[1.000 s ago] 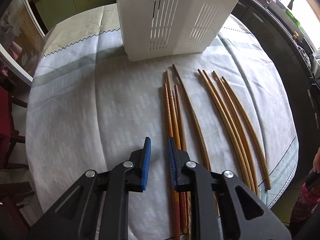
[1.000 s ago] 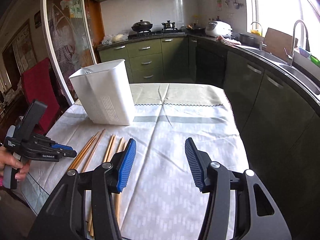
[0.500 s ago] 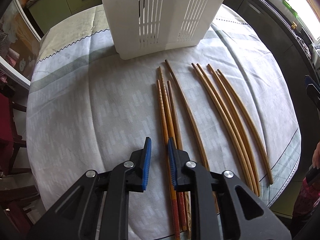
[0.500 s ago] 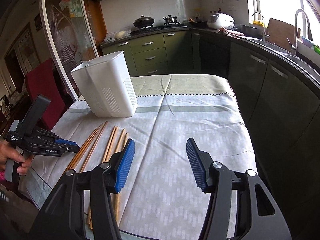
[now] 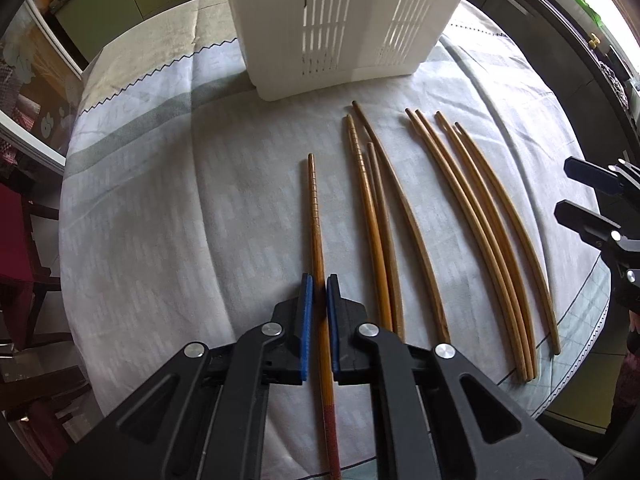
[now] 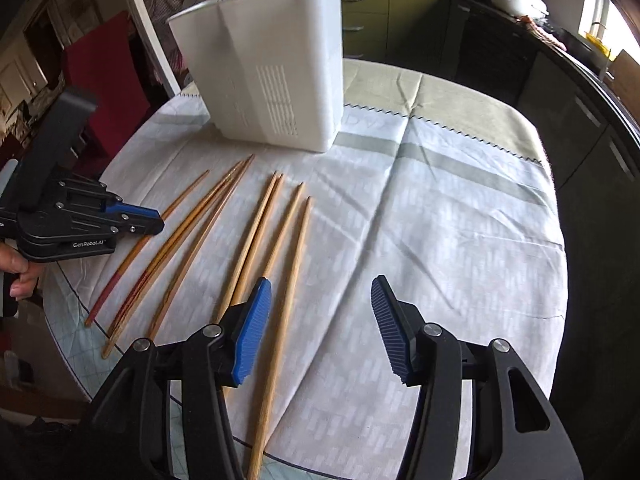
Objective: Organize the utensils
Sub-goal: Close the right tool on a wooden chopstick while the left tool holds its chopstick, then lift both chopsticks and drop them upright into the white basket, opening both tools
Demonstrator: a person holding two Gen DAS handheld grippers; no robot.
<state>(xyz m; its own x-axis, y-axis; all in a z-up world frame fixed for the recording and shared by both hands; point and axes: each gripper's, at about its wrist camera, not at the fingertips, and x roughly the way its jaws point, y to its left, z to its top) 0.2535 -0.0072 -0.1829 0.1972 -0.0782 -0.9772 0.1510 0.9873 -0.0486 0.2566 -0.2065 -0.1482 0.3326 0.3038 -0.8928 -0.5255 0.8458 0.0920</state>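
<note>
Left claw (image 5: 319, 300) is clamped on one dark chopstick (image 5: 316, 220) and seems ready to carry it up into the white holder (image 5: 340, 20); right claw (image 6: 320, 320) hovers, fingers apart, above the pale chopsticks (image 6: 276, 240) on the worktop (image 6: 440, 220).

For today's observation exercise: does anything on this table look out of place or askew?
One dark chopstick lies apart from its group, clamped between the left gripper pads. The other chopsticks lie in loose rows before the white holder; nothing is spilled or broken.
</note>
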